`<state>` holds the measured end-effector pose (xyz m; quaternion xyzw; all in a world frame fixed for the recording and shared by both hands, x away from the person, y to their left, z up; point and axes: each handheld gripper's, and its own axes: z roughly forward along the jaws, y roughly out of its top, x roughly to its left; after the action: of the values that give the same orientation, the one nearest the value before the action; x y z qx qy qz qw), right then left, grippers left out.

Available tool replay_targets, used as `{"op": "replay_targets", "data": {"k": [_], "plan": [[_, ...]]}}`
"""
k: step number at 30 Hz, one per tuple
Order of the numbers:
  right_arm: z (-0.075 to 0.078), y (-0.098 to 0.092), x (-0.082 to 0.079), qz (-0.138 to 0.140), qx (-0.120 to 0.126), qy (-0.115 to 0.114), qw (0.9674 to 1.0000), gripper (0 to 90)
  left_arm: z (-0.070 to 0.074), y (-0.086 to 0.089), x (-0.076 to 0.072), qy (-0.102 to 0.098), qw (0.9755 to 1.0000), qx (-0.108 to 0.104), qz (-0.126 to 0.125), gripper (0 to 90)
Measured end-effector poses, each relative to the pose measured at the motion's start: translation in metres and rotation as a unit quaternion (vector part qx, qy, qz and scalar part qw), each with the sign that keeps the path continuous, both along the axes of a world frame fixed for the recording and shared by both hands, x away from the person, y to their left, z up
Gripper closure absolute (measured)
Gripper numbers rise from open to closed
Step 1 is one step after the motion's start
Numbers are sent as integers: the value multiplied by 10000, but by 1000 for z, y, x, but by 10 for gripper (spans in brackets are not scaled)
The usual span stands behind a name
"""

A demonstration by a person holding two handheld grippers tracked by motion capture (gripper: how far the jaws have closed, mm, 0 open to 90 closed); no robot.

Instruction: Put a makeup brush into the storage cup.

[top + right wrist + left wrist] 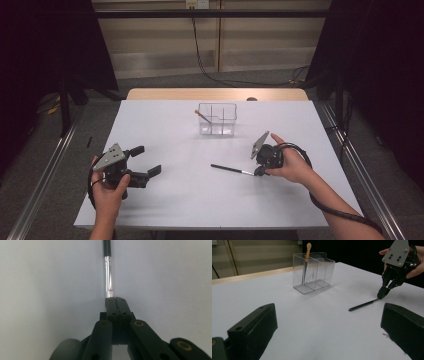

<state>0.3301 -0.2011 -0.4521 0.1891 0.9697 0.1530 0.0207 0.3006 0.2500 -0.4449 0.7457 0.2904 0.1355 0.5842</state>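
Observation:
A thin black brush point(230, 169) with a silver ferrule lies on the white table point(190, 195), right of centre. My right gripper point(259, 171) points down at the brush's right end, and its jaws are shut on the ferrule end. In the right gripper view the jaws meet at the tip point(115, 300), and the brush point(108, 270) runs straight away from them. The left gripper view shows the same grip point(382, 295) on the brush point(362, 305). My left gripper point(146, 160) is held at the table's left, open, with nothing between its jaws point(328, 307).
A clear plastic organizer point(216, 120) with compartments stands at the back centre of the table. A brush with an orange tip point(202, 116) leans in its left compartment point(307, 252). A cable trails from the right gripper past the table's right edge.

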Motion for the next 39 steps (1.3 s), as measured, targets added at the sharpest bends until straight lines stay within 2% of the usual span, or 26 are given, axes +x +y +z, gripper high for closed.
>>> {"op": "replay_targets", "data": {"k": [4,6,8,10,13,16,19,22,25,29,33,36,37,38,39], "plan": [[1,1,1,1,-47,17,10000,900,0,1,0,-1,10000,-5,4,6],[2,1,0,-58,-20,27,10000,827,0,1,0,7,10000,-1,26,7],[6,2,-1,-118,211,45,9997,805,-1,1,0,25,10000,-10,22,7],[11,4,-1,-148,340,-29,9993,773,-1,1,0,36,10000,-17,1,7],[13,14,-1,-140,371,-11,9992,719,-1,-1,0,35,10000,1,-24,7],[6,25,1,-91,324,-37,9994,705,-1,-1,0,46,10000,-10,-12,8],[1,29,2,-93,289,6,9995,717,-1,1,1,38,10000,-30,7,8],[-1,32,3,16,155,-86,9998,735,-2,2,1,52,10000,-9,0,9],[-1,34,2,39,141,18,9999,841,-3,0,0,71,10000,4,-9,9],[-1,34,2,86,104,-47,9999,842,-3,-3,0,66,10000,-5,-41,9],[0,35,1,-69,117,-11,9999,844,-2,-4,-1,62,10000,-12,-64,9],[1,32,1,-112,132,117,9998,844,-1,-4,-1,58,9999,-12,-85,9],[2,32,0,-129,230,189,9995,844,-1,-4,-1,58,9999,-13,-94,9],[3,32,-1,-173,211,197,9994,844,0,-5,-1,54,10000,10,-82,9],[4,30,0,-104,196,187,9996,844,0,-5,-1,65,9999,0,-105,9]]}}
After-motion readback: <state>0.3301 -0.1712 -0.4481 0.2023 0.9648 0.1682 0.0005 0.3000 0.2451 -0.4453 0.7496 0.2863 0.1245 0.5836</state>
